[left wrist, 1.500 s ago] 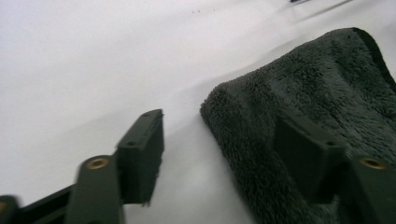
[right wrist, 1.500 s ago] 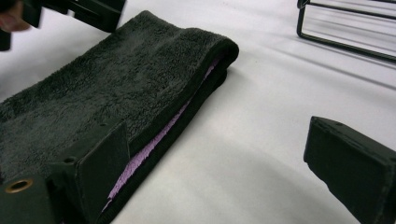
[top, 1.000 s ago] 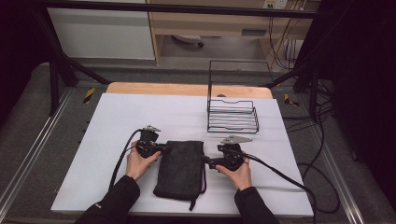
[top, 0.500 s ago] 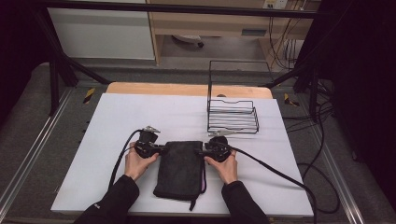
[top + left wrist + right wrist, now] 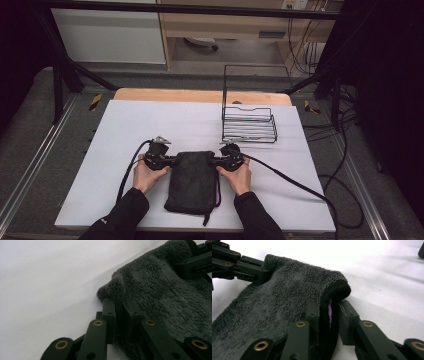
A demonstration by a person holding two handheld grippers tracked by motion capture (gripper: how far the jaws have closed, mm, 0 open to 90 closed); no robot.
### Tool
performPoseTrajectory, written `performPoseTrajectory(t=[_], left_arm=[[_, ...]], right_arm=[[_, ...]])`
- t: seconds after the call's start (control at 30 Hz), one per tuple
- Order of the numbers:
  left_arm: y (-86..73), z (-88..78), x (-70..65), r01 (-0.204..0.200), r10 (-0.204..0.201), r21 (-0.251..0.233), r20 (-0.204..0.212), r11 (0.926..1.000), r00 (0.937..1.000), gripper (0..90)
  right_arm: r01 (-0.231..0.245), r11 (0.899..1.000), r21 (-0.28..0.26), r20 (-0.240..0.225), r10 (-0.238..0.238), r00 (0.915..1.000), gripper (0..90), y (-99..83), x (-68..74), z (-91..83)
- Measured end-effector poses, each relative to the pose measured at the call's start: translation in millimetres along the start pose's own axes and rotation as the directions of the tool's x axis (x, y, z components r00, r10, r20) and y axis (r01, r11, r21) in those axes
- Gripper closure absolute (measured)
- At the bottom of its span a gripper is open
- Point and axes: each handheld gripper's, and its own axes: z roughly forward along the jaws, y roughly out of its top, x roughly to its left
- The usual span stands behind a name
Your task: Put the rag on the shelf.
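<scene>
My left gripper pinches the left far corner of the dark fleece cloth. My right gripper has just been closing and now clamps the right far corner on the white table.

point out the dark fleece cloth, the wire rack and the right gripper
dark fleece cloth [image 5: 191, 182], high view, middle of its top face
wire rack [image 5: 249, 125], high view, its basket
right gripper [image 5: 329, 308], right gripper view, between its fingertips

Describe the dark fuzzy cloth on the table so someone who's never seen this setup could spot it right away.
Start at the white table. Near its front edge, between the person's two hands, lies the dark grey fleecy towel, folded into an upright rectangle; the left gripper and right gripper pinch its far corners. Its only neighbour, the black wire rack farther back, is rigid and see-through, while the towel is soft and solid.
</scene>
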Motion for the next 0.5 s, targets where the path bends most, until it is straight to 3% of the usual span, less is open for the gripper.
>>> performPoseTrajectory(t=[0.2,0.27,0.5], left_arm=[[0.2,-3.4,2.1,0.016,-0.015,-0.020,0.023,0.9997,0.9996,82.0],[1.0,-7.5,1.0,0.019,-0.017,-0.047,0.030,0.9987,0.9994,82.3],[2.1,-31.6,-7.1,-0.010,0.015,-0.133,0.040,0.9910,0.9991,82.4]], right_arm=[[-0.032,0.999,-0.015,-0.031,0.032,0.9990,77.2,-1.6,-3.6,-2.7],[-0.040,0.999,-0.027,-0.041,0.039,0.9984,77.6,-2.6,-4.5,-5.7],[-0.013,0.994,-0.107,-0.076,0.005,0.9971,77.9,-0.2,4.0,-23.4]])
